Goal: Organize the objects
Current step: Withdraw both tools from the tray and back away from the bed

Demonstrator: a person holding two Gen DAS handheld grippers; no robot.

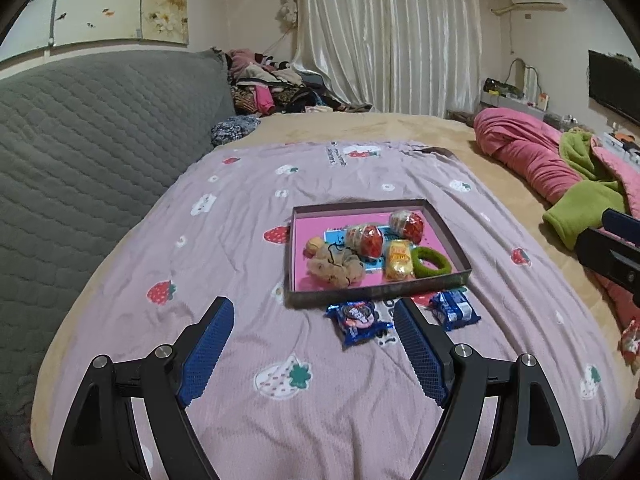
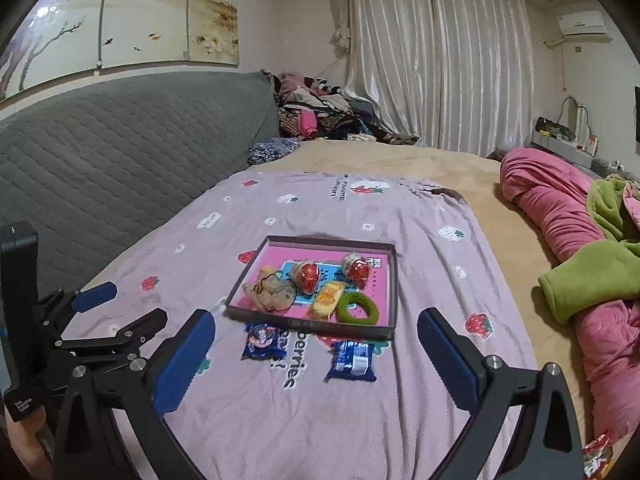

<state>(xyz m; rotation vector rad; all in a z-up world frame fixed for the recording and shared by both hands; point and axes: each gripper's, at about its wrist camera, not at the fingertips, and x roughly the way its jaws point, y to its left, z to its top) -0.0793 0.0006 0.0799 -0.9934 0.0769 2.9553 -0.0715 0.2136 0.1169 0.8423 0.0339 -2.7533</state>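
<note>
Nearest, left gripper [image 1: 314,320] and right gripper [image 2: 316,330]: jaws apart, nothing between. Just beyond, on lilac strawberry-print bedsheet [image 1: 240,240], two blue foil biscuit packets [image 1: 358,322] [image 2: 352,362], lying outside shallow dark cardboard tray with pink floor [image 1: 376,294], touching or nearly touching its front wall. Inside: red-wrapped sweets [image 1: 370,240], yellow snack packet [image 1: 398,260], green fuzzy ring [image 1: 430,262], beige scrunchie [image 1: 336,268]. Likely risks: slick foil slipping from pads; soft sheet bunching; tray nudged sideways.
</note>
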